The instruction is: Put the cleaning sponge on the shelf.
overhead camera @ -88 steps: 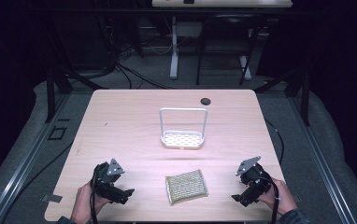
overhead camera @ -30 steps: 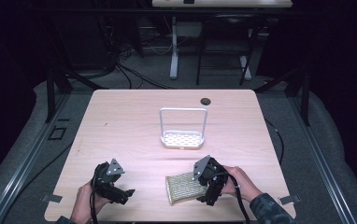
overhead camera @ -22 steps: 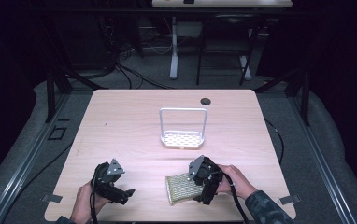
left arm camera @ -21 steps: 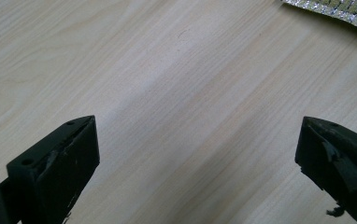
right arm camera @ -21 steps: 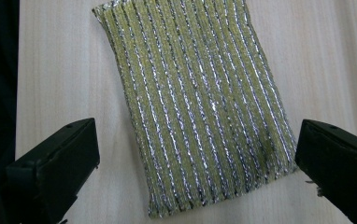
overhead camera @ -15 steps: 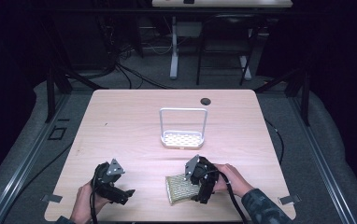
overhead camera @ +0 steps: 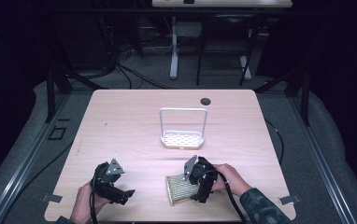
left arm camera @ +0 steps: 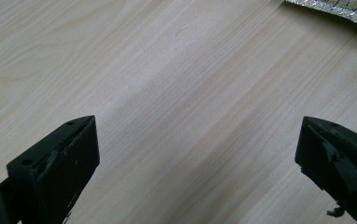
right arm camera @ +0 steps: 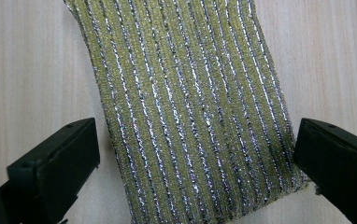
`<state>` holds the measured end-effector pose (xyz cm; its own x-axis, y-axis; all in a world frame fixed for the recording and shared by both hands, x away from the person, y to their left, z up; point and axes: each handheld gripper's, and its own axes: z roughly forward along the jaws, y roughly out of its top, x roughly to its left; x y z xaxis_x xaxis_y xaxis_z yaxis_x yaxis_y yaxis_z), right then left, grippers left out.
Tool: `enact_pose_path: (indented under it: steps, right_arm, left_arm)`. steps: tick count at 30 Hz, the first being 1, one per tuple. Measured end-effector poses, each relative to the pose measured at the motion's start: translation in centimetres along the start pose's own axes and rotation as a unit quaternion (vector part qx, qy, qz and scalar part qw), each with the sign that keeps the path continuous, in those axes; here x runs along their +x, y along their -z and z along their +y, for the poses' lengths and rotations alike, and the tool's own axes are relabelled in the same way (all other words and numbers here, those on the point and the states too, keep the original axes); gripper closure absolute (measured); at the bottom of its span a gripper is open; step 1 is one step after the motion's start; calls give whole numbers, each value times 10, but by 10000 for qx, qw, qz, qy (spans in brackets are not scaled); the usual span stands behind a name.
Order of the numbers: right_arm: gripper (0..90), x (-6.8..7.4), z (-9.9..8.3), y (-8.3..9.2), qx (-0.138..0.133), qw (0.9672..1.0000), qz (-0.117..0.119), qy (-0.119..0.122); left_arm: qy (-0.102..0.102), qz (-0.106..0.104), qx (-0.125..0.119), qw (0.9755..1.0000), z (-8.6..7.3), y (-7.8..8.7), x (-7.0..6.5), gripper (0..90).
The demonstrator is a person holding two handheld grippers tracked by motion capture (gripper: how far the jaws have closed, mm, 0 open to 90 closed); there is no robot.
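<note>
Right tongs (right arm camera: 195, 172) stand wide open in the right gripper view, one black jaw at the lower left of the frame and one at the lower right, with the scrubbing pad (right arm camera: 190, 107) lying flat on the table (right arm camera: 22, 65) between them and running up to the top edge. Its yellow-green weave shot with silver thread looks soft, light and easily squashed, so I judge a pinch across the near short edge, jaws closing on its two long sides, would hold it best. In the high view the pad (overhead camera: 180, 187) sits low and right of centre, just left of those tongs (overhead camera: 198, 183). Left tongs (overhead camera: 120, 193), also open, rest at lower left, apart from it. Farther up, mid-frame, stands a white rack (overhead camera: 183, 128).
</note>
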<state>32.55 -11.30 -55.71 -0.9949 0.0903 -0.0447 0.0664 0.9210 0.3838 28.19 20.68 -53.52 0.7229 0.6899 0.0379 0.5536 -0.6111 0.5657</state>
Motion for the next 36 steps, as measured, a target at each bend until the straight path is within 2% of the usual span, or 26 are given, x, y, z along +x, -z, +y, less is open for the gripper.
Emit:
enact_pose_path:
  steps: [3, 6, 12, 17, 23, 28, 36]
  right_arm:
    - [65, -1, -1, 1, -41, 10000, -45, -21]
    - [80, -2, -3, 1, -66, 10000, -11, -37]
    - [95, 0, -2, -2, 59, 9999, -114, 41]
    - [128, -1, -2, -3, -1, 9998, -107, -144]
    - [179, -1, -3, -2, -31, 9996, -123, -249]
    - [282, -1, -5, 2, -69, 9993, -164, -318]
    - [480, -2, -8, 5, -233, 9975, -409, -534]
  left_arm:
    - [-14, 6, 17, 10000, 0, 0, 0, 0]
    - [-14, 5, 24, 10000, 0, 0, 0, 0]
    - [-6, 5, 47, 10000, 0, -1, -1, 0]
    - [-36, -28, 72, 10000, 0, -2, -2, 0]
    - [-71, -8, 94, 9999, 1, -3, -2, 1]
    - [-71, 8, 97, 9999, 0, -2, -3, 2]
    - [-46, 7, 108, 9999, 0, -2, -2, 1]
